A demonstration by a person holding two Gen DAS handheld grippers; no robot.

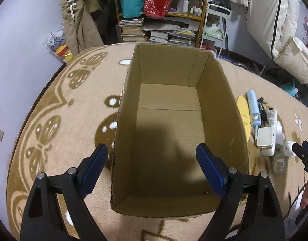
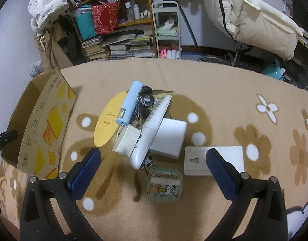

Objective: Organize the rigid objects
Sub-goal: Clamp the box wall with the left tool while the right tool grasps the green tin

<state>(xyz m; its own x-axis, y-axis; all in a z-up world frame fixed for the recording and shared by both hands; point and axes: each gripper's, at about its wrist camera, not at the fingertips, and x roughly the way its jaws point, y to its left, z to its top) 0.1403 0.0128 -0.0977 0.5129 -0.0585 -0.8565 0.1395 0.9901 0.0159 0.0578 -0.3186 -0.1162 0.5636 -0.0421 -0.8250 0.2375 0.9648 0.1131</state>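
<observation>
An open cardboard box (image 1: 174,132) stands on the patterned blanket, with nothing inside; its printed side shows at the left of the right wrist view (image 2: 43,124). My left gripper (image 1: 151,156) is open and empty, hovering over the box's near end. My right gripper (image 2: 154,160) is open and empty above a pile of objects: a yellow disc (image 2: 108,120), a light blue tube (image 2: 129,102), a white block (image 2: 170,138), a white tube (image 2: 149,134), a Snoopy tin (image 2: 165,186) and a flat white plate (image 2: 230,158). The pile also shows at the right of the left wrist view (image 1: 264,128).
The beige flowered blanket (image 2: 234,104) covers the surface. Behind it stand a cluttered bookshelf (image 2: 121,32), a white cart (image 2: 168,28) and a chair with a cream coat (image 2: 260,20). The right gripper's tip shows at the right edge of the left wrist view (image 1: 302,152).
</observation>
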